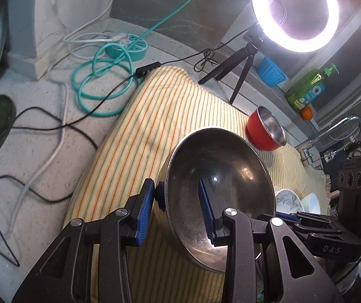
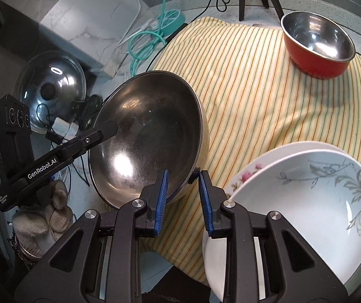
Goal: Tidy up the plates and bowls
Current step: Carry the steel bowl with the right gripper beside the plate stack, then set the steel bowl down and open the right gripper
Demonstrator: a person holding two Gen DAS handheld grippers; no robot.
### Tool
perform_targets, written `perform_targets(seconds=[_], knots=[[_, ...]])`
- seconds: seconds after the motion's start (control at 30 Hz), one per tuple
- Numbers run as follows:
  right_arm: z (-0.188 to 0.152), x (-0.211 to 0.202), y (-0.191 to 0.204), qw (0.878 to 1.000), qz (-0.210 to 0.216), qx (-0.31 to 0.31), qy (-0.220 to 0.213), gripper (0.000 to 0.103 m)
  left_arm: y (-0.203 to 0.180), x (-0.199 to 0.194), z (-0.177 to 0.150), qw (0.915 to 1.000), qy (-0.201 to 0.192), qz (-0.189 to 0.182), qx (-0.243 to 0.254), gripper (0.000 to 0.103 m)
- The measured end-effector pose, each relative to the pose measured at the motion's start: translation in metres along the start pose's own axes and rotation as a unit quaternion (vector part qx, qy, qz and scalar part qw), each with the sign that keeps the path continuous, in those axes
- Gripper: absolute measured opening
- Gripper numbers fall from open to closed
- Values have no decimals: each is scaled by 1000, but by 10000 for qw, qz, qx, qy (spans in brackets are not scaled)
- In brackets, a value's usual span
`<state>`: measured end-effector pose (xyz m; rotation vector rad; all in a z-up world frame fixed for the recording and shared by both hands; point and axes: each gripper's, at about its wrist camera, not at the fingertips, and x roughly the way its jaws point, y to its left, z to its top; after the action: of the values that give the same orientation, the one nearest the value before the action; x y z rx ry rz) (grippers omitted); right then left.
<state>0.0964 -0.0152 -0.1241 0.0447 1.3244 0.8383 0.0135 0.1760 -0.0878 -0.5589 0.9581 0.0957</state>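
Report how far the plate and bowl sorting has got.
Done: white bowl already sits nested on a flowered plate at the near right of the striped cloth. In hand: the large steel bowl, its rim clamped by both the left gripper and the right gripper, tilted above the cloth. Left: setting that bowl down and dealing with the red bowl, alone at the far corner.
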Motion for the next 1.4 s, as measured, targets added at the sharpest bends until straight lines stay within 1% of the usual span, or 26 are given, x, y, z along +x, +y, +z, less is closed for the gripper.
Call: perform_targets(seconds=[0.17,0.5,0.83,0.93,1.0,1.07,1.13,1.17,1.3,1.4], knots=[[-8,3,2,9999,1,-107,77,26,5,-7,-21,9999,3,40,-160,33],[-20,12,-1,9995,-65,-239,192,26,5,-10,-47,9996,17,171,-205,33],[-21,11,5,9985,-138,-511,156,26,8,-9,-54,9995,89,188,-233,33],[-21,6,5,9984,-167,-542,64,27,8,-9,-54,9995,93,169,-248,33],[-21,2,5,9982,-197,-563,7,32,8,-10,-54,9995,87,180,-238,33],[-20,-4,4,9981,-189,-575,-96,48,7,-11,-53,9995,73,193,-234,34],[-20,-10,3,9978,-227,-585,-192,56,8,-12,-52,9995,48,187,-234,36],[-20,-13,3,9977,-215,-598,-246,58,7,-13,-52,9996,46,185,-229,36],[-19,-25,2,9978,8,-555,-359,59,6,-15,-51,9995,16,187,-234,36],[-19,-34,2,9973,21,-586,-449,60,5,-20,-49,9995,-56,188,-244,38]])
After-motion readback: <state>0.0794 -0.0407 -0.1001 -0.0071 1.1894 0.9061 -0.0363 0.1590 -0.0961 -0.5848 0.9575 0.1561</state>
